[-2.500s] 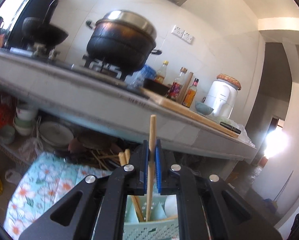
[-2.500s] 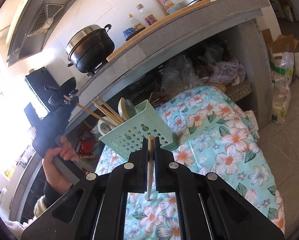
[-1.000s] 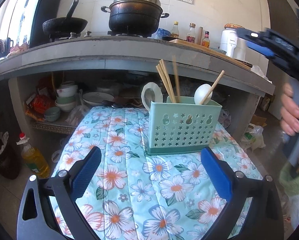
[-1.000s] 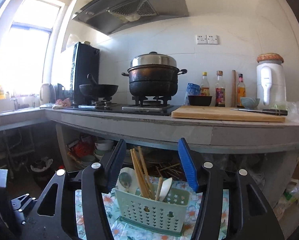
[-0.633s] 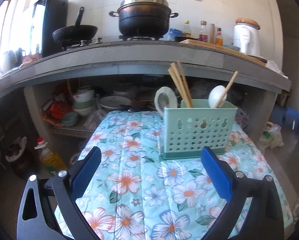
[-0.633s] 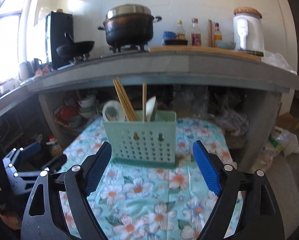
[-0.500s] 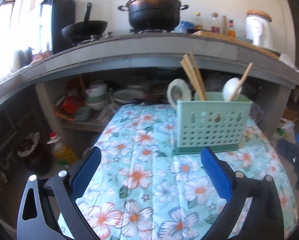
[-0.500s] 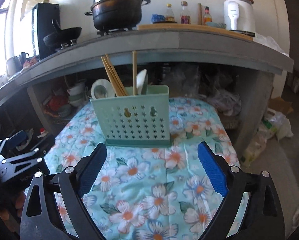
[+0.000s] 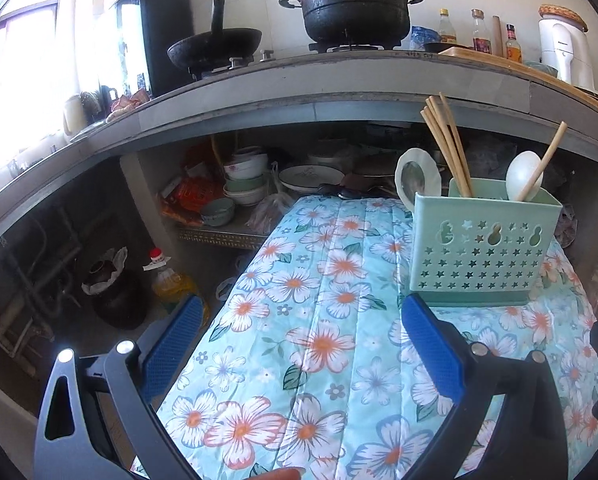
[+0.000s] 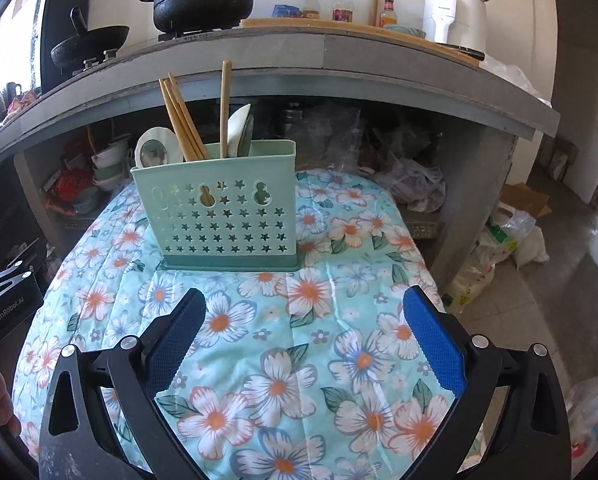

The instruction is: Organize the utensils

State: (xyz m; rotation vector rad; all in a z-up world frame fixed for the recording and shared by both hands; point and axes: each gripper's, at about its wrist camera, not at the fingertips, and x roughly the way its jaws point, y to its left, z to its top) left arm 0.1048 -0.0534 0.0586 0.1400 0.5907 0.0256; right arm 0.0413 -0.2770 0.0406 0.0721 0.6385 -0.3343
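A mint-green utensil holder [image 9: 483, 248] [image 10: 223, 216] stands upright on the floral tablecloth [image 9: 319, 320] [image 10: 319, 340]. A bundle of wooden chopsticks [image 9: 445, 144] [image 10: 181, 116], a single chopstick [image 9: 543, 164] [image 10: 225, 108] and white spoons [image 9: 417, 178] [image 10: 157, 152] stick out of it. My left gripper [image 9: 301, 304] is open and empty, short of the holder and to its left. My right gripper [image 10: 305, 292] faces the holder from the front; its jaws are opening with nothing between them.
A grey concrete counter [image 9: 339, 76] behind the table carries a black pot [image 9: 353, 0], a wok [image 9: 215, 46] and bottles. Bowls and plates [image 9: 245, 184] fill the shelf under it. An oil bottle [image 9: 171, 280] stands on the floor at left, bags [image 10: 495, 252] at right.
Each gripper held a chopstick earlier; both now stand in the holder and both grippers are empty. The right jaws spread wider as it sank and tipped down. The left view swung left.
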